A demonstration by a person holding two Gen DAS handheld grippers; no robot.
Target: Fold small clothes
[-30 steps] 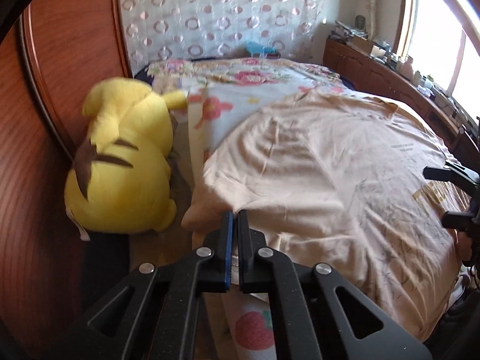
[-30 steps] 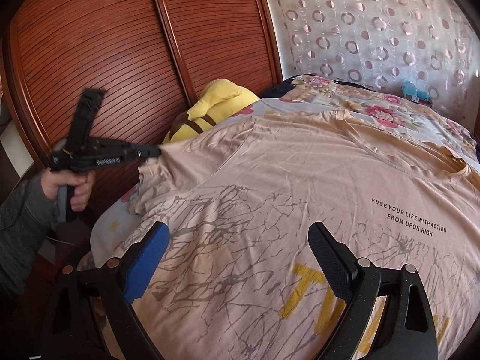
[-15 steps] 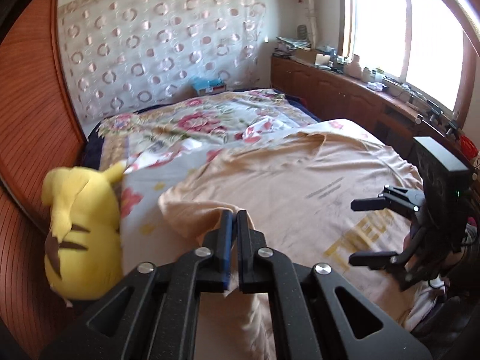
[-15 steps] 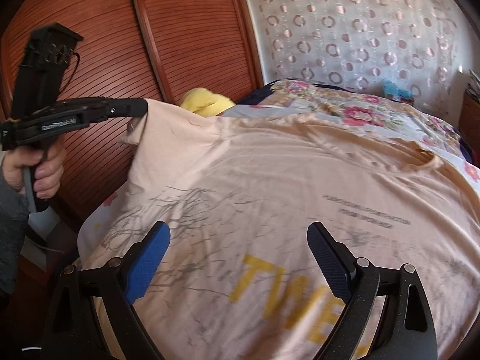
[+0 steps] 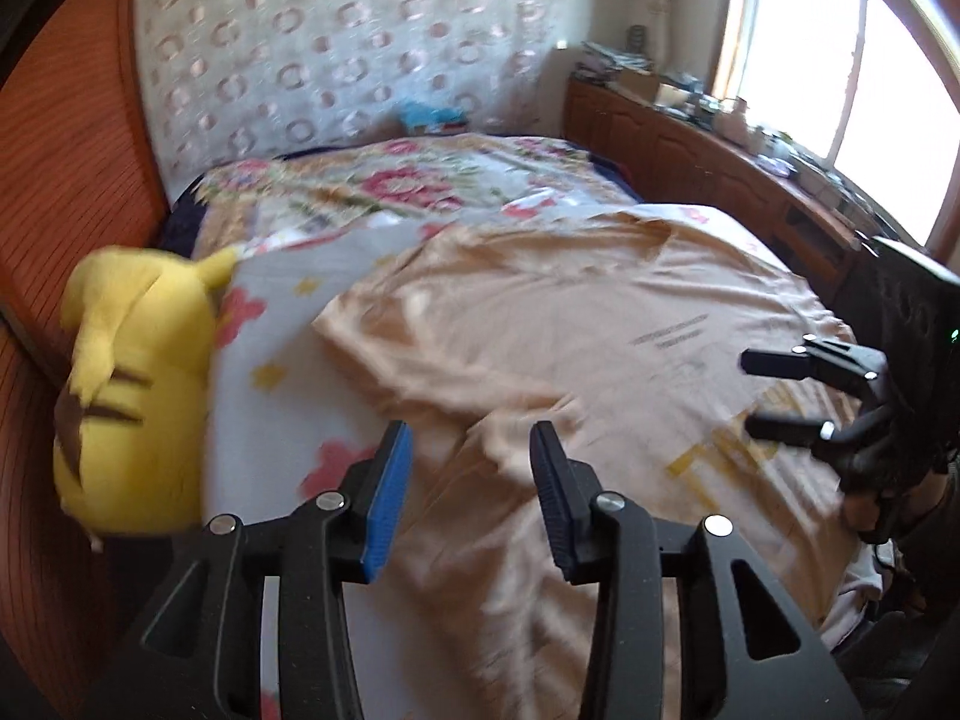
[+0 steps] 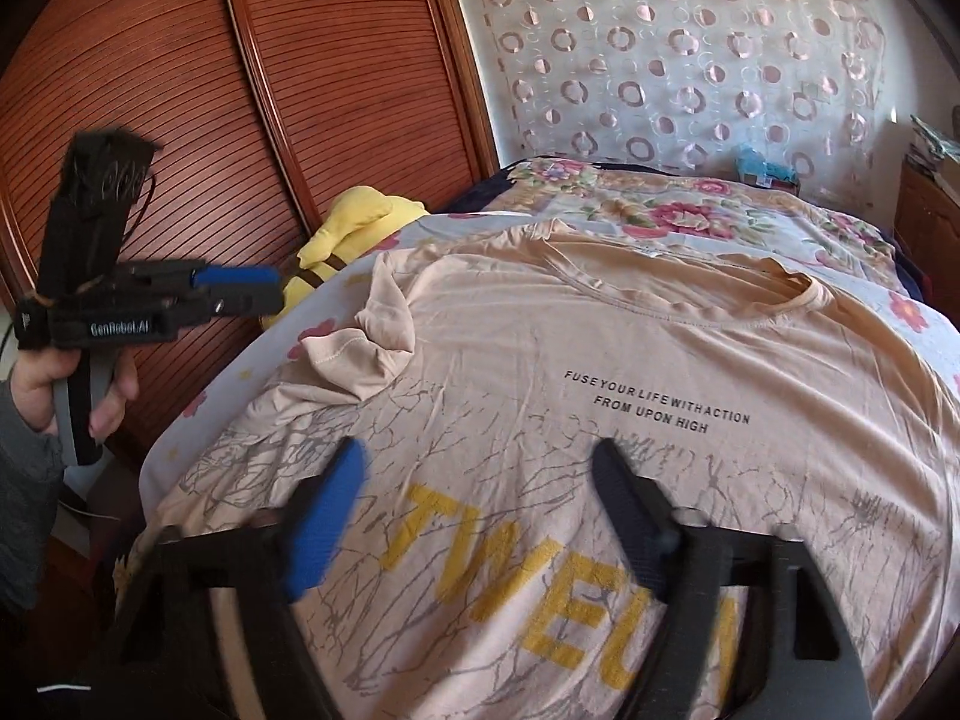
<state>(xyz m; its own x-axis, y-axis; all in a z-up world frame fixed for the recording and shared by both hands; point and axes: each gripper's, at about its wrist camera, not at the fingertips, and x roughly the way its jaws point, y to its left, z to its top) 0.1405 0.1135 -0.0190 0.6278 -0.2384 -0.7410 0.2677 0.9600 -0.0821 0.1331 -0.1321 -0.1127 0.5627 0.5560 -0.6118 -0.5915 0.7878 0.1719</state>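
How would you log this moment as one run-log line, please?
left gripper: open, holding nothing | right gripper: open over T-shirt | sleeve: bunched on shirt | fold: not done

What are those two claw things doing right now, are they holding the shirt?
Left gripper: open, fingers apart above the shirt's crumpled sleeve, holding nothing.
Right gripper: open over the shirt's print, holding nothing.
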